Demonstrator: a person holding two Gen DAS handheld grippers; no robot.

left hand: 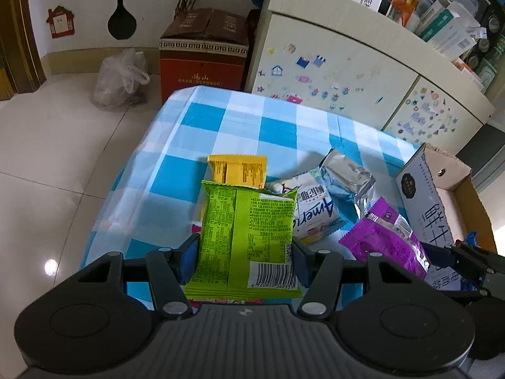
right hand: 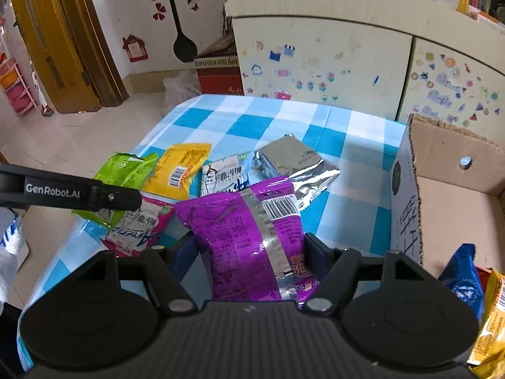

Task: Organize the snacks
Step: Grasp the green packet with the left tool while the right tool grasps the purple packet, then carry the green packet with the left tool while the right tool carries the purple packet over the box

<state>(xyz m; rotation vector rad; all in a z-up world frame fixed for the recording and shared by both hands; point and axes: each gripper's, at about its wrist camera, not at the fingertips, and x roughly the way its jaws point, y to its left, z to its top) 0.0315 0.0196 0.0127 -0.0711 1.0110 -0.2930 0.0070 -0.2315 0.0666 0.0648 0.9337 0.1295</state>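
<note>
We see a table draped in a blue-and-white checked cloth (right hand: 252, 117), and at its right edge stands an open brown cardboard box (right hand: 454, 183) with a printed white outer wall; inside the box, at its near corner, lie a blue packet (right hand: 462, 284) and a yellow-orange packet (right hand: 492, 325).

On the cloth, near the middle, rests a crinkled silver foil pouch (right hand: 293, 164), and just beside it, toward the left edge, a white packet with blue lettering (left hand: 312, 211) and a flat yellow packet (left hand: 238, 170), which lie touching one another in a loose heap.

The right gripper (right hand: 251, 252) has its two black fingers pressed against the sides of a purple foil snack bag (right hand: 249, 227), so we take it as held, lifted above the heap near the box's wall.

The left gripper (left hand: 241, 259) clamps a green snack packet (left hand: 249, 233) between its blue pads, the packet standing upright over the cloth's near edge, its barcode facing us.
</note>
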